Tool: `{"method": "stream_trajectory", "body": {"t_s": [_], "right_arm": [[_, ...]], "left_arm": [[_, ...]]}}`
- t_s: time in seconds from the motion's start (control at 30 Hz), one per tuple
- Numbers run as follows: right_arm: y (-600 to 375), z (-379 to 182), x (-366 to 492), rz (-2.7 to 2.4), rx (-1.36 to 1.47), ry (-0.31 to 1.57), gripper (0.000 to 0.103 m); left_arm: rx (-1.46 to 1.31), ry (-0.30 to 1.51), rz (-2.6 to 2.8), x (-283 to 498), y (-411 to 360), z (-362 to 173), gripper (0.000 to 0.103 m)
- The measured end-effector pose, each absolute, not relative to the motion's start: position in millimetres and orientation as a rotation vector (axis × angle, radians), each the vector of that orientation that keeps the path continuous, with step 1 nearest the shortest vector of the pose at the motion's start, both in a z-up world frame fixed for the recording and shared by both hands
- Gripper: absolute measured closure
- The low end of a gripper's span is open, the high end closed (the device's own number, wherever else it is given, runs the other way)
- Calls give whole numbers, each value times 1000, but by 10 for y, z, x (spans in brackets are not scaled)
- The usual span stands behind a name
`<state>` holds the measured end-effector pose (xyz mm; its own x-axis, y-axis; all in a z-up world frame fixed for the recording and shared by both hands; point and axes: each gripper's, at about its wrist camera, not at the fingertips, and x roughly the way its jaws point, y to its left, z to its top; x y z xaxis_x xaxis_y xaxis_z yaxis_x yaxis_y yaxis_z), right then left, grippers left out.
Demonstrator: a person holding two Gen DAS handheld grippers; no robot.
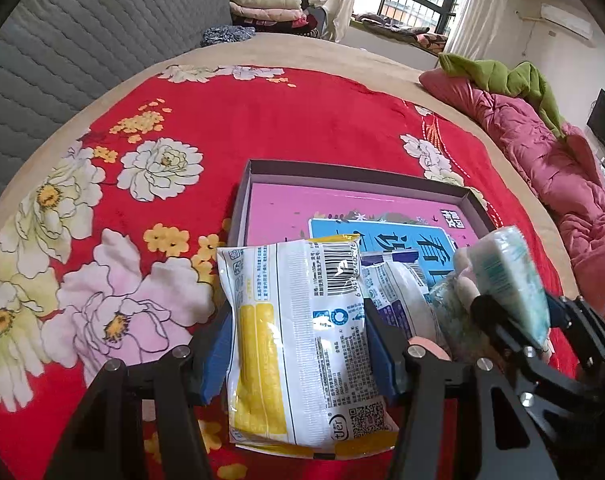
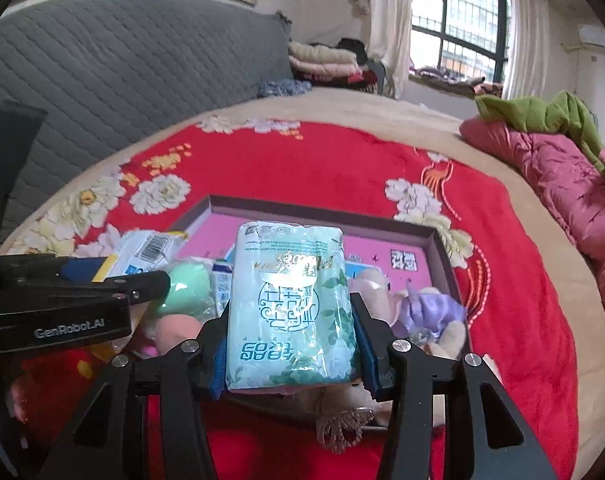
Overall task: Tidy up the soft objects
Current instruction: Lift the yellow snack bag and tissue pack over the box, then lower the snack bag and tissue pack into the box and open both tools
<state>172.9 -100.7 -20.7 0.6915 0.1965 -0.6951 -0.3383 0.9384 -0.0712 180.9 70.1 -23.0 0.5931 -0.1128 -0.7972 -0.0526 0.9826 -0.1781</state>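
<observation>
My left gripper (image 1: 300, 344) is shut on a white and yellow tissue pack (image 1: 302, 340), held over the near edge of a shallow box (image 1: 254, 178) with a pink bottom. My right gripper (image 2: 292, 336) is shut on a pale green tissue pack (image 2: 290, 304) above the same box (image 2: 434, 240). In the left wrist view the right gripper (image 1: 514, 320) and its green pack (image 1: 506, 276) show at the right. In the right wrist view the left gripper (image 2: 114, 280) and its pack (image 2: 146, 252) show at the left. Soft toys lie in the box: a green ball (image 2: 186, 284), a peach ball (image 2: 178, 330), a purple plush (image 2: 430, 312).
The box rests on a red flowered blanket (image 1: 262, 120) over a bed. A pink quilt (image 1: 562, 176) with a green cloth (image 1: 502, 76) runs along the right side. A grey quilted headboard (image 1: 82, 40) stands at the left, folded clothes (image 1: 266, 8) behind.
</observation>
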Motion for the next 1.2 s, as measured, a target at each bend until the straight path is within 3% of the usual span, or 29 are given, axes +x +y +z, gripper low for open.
{"method": "stream_trajectory", "body": {"t_s": [0.23, 0.43, 0.67, 1.2], "right_arm": [[-988, -282, 1792, 305, -199, 776, 50], [-1019, -272, 1771, 314, -177, 774, 37], [-1075, -116, 1601, 318, -182, 720, 33], [-1273, 103, 1445, 268, -172, 685, 33]], "left_arm": [[-218, 931, -54, 1846, 716, -307, 42], [-233, 931, -60, 1856, 733, -325, 41], [-227, 932, -56, 1849, 725, -318, 40], [-224, 869, -60, 1749, 700, -120, 34]]}}
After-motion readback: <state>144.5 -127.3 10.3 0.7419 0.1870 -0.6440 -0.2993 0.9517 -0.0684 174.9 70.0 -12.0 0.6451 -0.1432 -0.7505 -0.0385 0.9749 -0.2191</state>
